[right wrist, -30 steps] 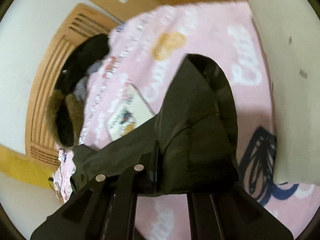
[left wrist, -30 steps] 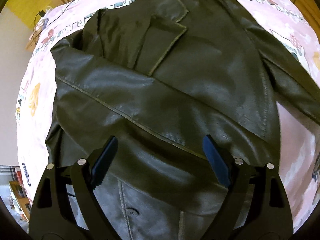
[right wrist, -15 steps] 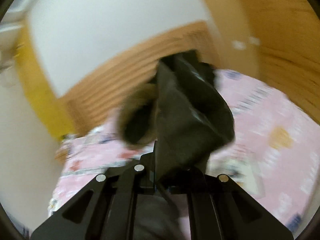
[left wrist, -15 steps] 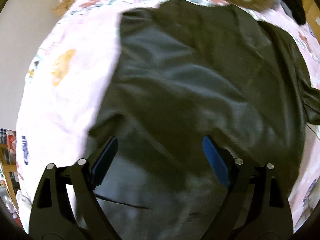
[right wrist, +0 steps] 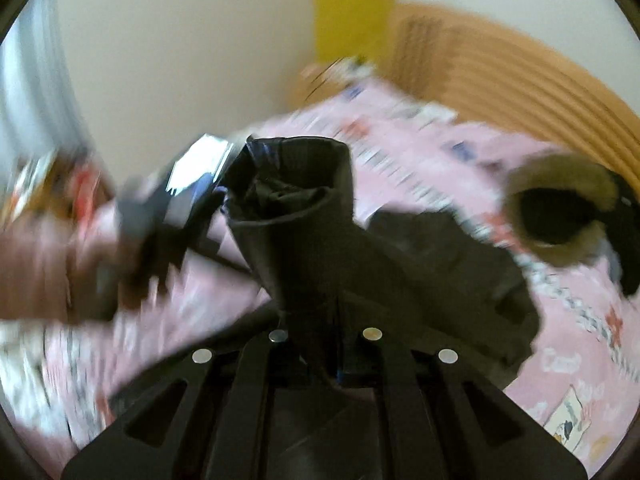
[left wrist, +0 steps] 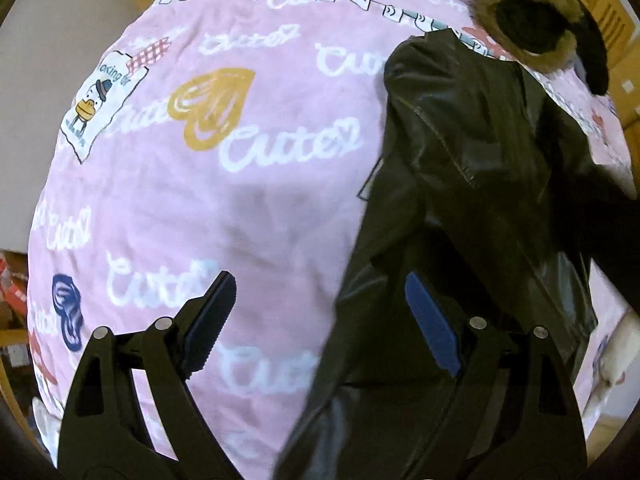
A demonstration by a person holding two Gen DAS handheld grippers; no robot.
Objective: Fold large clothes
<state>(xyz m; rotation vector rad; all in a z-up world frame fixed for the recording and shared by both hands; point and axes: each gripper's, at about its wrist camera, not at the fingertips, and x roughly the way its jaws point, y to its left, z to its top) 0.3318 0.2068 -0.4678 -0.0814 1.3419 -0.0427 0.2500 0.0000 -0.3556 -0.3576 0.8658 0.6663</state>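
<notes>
A dark olive leather jacket (left wrist: 472,184) lies on a pink printed bedspread (left wrist: 224,184), on the right of the left wrist view. My left gripper (left wrist: 316,312) is open and empty above the bedspread, at the jacket's left edge. My right gripper (right wrist: 324,344) is shut on the jacket's sleeve (right wrist: 304,224), which stands up from the jaws with its cuff open toward the camera. The rest of the jacket (right wrist: 452,264) lies behind it. The left gripper shows blurred in the right wrist view (right wrist: 168,216).
A fur-trimmed dark hood (left wrist: 532,24) lies at the head of the bed, also in the right wrist view (right wrist: 560,208). A slatted wooden headboard (right wrist: 500,76) and a white wall stand behind. Clutter sits off the bed's left side (left wrist: 12,280).
My left gripper has swung left, off the jacket, to over bare bedspread. My right gripper has carried the sleeve across toward the left side, its view sweeping past the headboard.
</notes>
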